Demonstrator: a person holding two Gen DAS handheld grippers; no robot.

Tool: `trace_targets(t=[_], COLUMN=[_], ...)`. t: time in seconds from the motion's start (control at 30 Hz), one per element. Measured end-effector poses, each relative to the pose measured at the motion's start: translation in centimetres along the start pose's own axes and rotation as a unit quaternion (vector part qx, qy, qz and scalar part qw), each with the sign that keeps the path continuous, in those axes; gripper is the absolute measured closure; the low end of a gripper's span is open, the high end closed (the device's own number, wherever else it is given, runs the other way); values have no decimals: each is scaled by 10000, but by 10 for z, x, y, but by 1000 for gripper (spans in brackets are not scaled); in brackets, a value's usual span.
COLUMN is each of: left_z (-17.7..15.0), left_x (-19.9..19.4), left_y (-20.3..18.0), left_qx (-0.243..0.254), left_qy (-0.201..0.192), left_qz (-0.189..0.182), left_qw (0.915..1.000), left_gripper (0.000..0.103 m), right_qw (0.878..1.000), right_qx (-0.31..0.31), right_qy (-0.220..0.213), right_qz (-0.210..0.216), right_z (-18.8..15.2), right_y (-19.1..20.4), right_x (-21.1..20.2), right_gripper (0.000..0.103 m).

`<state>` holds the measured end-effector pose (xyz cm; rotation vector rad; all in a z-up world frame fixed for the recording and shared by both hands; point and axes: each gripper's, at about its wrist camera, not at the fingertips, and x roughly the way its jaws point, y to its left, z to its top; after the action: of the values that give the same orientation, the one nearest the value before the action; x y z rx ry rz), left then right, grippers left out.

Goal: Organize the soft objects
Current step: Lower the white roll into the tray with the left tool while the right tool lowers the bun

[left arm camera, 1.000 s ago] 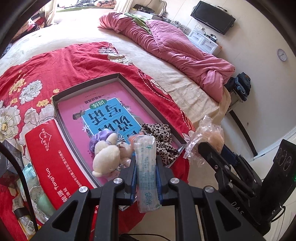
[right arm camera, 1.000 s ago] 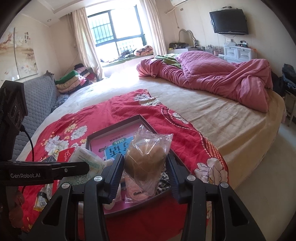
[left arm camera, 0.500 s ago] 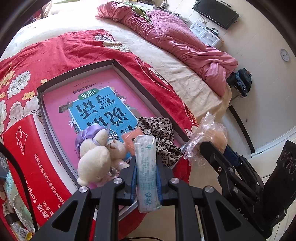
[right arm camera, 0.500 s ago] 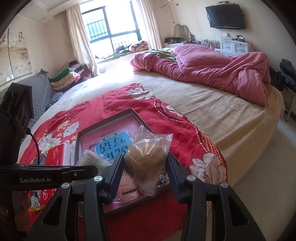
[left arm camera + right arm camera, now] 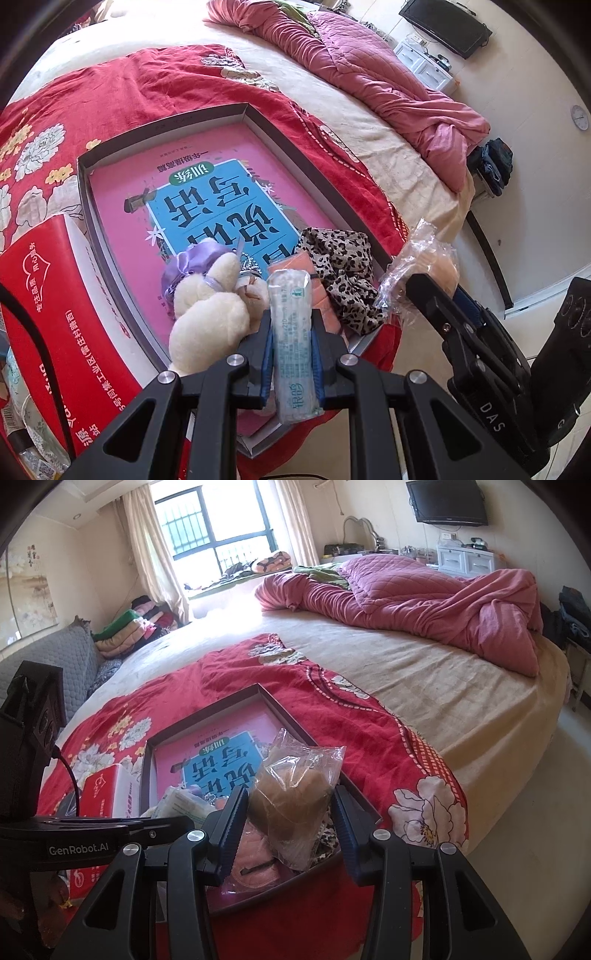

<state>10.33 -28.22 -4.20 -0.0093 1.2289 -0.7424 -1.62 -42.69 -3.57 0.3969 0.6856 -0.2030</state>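
Observation:
My left gripper (image 5: 291,332) is shut on a slim white tissue packet (image 5: 293,343), held upright over the near end of a dark shallow box (image 5: 162,122) lined with a pink and blue book. In that box lie a cream plush toy (image 5: 207,314) with a purple bow, a leopard-print cloth (image 5: 343,273) and an orange item (image 5: 317,284). My right gripper (image 5: 290,808) is shut on a clear plastic bag with a tan soft object (image 5: 291,797) inside, above the box's (image 5: 207,716) near right corner. That bag (image 5: 424,258) also shows at the right in the left wrist view.
The box rests on a red floral cloth (image 5: 332,709) spread over a beige bed. A red and white carton (image 5: 51,314) lies left of the box. A pink quilt (image 5: 424,598) is heaped at the far side. Bare floor (image 5: 524,842) lies to the right.
Both grippers have sunk toward the box with their loads still held. The plush toy and leopard cloth look larger and closer.

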Motion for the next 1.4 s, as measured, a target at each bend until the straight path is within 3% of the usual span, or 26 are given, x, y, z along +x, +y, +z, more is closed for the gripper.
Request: trace_targets(t=[0.3, 1.0, 1.4], left_z=[0, 1, 1], left_x=[-2, -1, -1], left_y=[4, 11, 11], left_qx=[37, -42, -63], left_qy=[-26, -48, -28], left_qz=[57, 142, 111], left_qw=[10000, 9999, 9999], left_gripper=[85, 85, 85], right_qw=[9996, 9979, 9982], right_qx=[-31, 121, -137], right_qy=[220, 628, 585], right_qz=[-162, 31, -82], right_z=[-2, -8, -10], right_y=[0, 0, 8], right_x=[24, 60, 60], right_gripper=[56, 55, 51])
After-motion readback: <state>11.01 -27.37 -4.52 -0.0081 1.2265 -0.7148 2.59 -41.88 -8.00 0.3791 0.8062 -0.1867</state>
